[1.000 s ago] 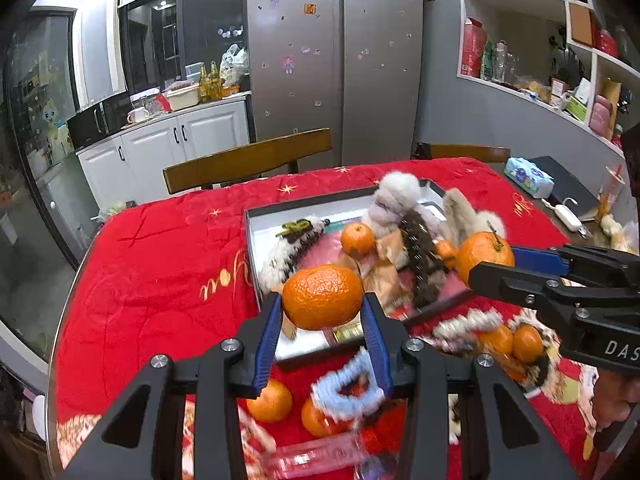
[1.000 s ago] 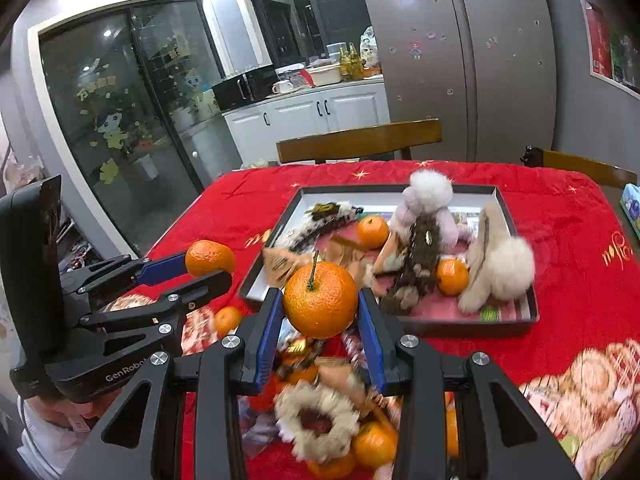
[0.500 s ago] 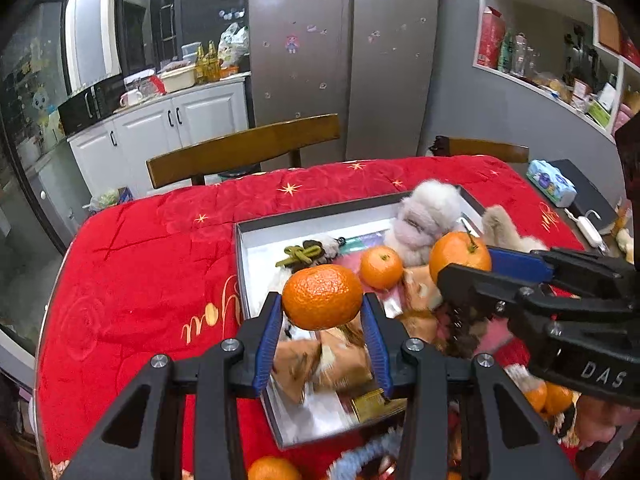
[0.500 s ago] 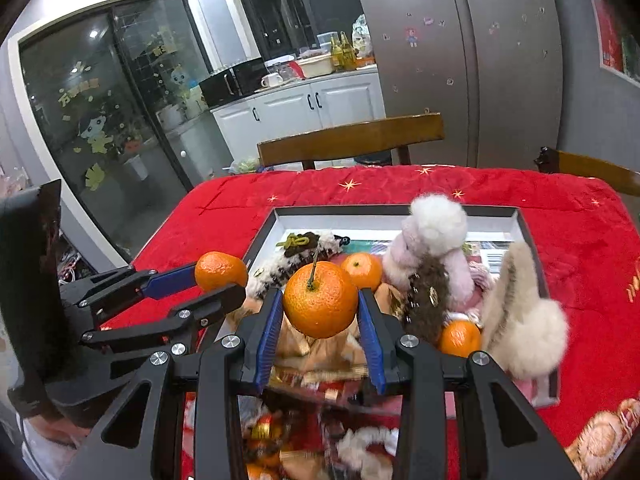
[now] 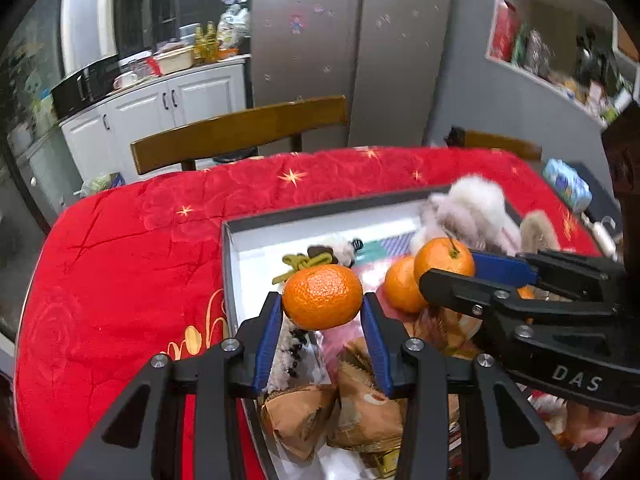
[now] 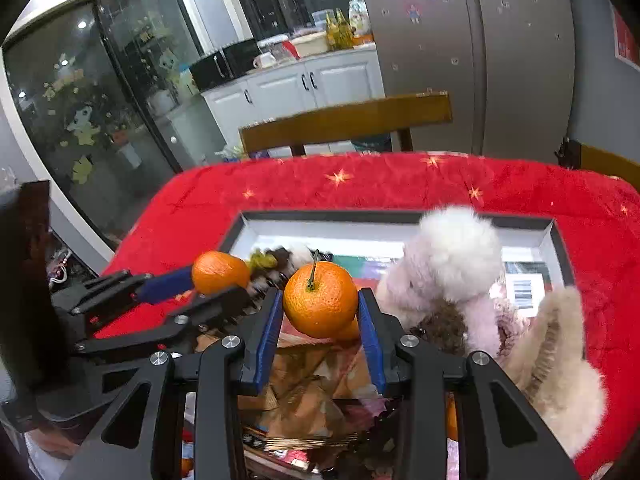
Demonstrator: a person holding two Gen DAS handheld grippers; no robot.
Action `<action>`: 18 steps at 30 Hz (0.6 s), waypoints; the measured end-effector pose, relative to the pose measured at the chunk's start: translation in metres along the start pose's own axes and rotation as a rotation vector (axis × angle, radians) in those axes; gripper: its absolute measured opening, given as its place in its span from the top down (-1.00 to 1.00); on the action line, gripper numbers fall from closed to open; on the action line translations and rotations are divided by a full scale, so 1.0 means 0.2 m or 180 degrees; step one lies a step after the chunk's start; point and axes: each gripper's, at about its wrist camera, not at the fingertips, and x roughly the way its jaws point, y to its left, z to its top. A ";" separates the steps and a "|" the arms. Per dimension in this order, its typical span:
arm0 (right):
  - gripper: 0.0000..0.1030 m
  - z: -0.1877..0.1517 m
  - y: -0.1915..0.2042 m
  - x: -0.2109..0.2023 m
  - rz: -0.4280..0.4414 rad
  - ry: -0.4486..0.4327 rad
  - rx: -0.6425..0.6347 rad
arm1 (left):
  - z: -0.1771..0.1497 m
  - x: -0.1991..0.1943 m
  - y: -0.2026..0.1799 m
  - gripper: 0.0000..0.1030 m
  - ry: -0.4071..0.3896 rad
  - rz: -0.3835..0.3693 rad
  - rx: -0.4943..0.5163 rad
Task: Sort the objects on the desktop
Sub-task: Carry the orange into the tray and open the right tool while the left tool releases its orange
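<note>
My left gripper (image 5: 322,312) is shut on a stemless tangerine (image 5: 322,297) and holds it above the near left part of the grey tray (image 5: 229,264). My right gripper (image 6: 320,312) is shut on a tangerine with a stem (image 6: 320,299), held above the tray (image 6: 558,236). The right gripper also shows in the left wrist view (image 5: 448,276), the left one in the right wrist view (image 6: 218,280). A loose tangerine (image 5: 400,284) lies in the tray among brown snack packets (image 5: 368,408) and fluffy hair accessories (image 6: 452,264).
A red cloth (image 5: 120,272) covers the table. A wooden chair (image 5: 240,132) stands at the far side, a second chair back (image 5: 500,146) at the far right. A blue tissue pack (image 5: 568,188) and a white item lie at the right edge.
Both grippers have moved forward over the tray with their tangerines. The scattered items on the near cloth have dropped out of view.
</note>
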 end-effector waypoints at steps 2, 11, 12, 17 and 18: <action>0.30 -0.01 -0.01 0.04 -0.0029 0.0065 0.0004 | -0.02 0.02 0.00 0.19 0.0027 -0.0005 0.0010; 0.30 -0.06 0.02 0.02 -0.0154 0.0022 -0.0115 | -0.07 0.08 -0.06 0.19 0.0099 -0.0014 0.0100; 0.30 -0.07 0.02 0.02 -0.0157 0.0021 -0.0117 | -0.07 0.07 -0.07 0.19 0.0091 -0.0012 0.0094; 0.30 -0.06 0.00 0.02 -0.0091 0.0045 -0.0054 | -0.08 0.07 -0.08 0.19 0.0071 -0.0013 0.0120; 0.30 -0.06 0.00 0.02 -0.0070 0.0056 -0.0048 | -0.08 0.07 -0.08 0.19 0.0078 -0.0011 0.0130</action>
